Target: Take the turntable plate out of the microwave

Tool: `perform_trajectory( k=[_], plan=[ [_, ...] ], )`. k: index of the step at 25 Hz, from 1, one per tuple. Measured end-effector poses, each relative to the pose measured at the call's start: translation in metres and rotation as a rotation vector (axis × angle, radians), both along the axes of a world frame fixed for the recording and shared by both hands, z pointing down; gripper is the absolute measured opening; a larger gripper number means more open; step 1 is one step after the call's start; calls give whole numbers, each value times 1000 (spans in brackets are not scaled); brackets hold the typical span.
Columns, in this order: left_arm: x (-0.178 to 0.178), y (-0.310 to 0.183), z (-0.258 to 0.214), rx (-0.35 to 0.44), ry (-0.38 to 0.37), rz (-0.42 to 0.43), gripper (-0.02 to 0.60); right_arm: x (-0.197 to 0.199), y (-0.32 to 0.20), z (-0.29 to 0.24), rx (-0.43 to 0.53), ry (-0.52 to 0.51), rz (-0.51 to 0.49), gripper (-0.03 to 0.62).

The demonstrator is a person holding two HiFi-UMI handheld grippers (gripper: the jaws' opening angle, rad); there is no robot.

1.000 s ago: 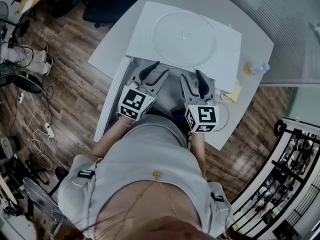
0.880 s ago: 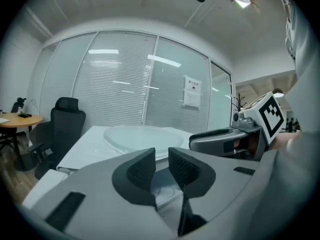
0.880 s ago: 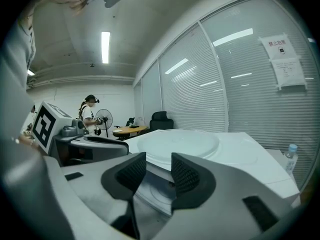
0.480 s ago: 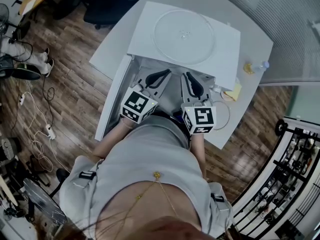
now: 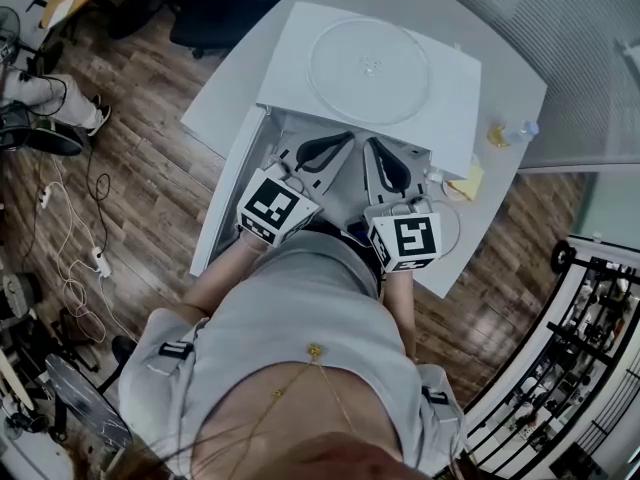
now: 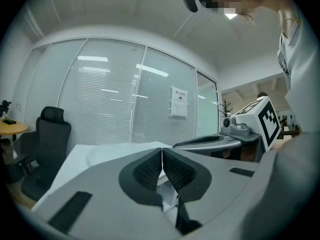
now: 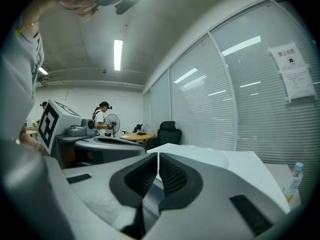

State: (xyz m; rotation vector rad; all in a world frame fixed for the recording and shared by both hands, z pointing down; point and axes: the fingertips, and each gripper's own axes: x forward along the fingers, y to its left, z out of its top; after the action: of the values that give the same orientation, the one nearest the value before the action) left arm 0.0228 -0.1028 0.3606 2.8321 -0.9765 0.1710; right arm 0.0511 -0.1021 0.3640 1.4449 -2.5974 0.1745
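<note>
Left hand-held gripper (image 5: 346, 137), microwave (image 5: 290, 73) interior unseen

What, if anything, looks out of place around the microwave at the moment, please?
The glass plate lies flat on top of the microwave rather than inside it, and the microwave's door stands open. Nothing looks spilled or broken.

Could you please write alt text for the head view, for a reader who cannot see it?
Seen from above, a person holds the left gripper and right gripper, jaws just closed on nothing, at the open front of a white microwave. A round glass turntable plate lies on the microwave's top; the microwave stands on a pale table.
</note>
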Motion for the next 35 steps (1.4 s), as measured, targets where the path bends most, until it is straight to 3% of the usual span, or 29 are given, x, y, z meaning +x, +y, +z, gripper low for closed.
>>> perform_trajectory(
  k=[16, 35],
  plan=[
    [5, -2, -51, 103, 37, -6, 31, 3, 0, -48, 121, -36, -13, 23],
    [7, -2, -35, 51, 27, -5, 31, 3, 1, -39, 93, -17, -27, 17]
  ],
)
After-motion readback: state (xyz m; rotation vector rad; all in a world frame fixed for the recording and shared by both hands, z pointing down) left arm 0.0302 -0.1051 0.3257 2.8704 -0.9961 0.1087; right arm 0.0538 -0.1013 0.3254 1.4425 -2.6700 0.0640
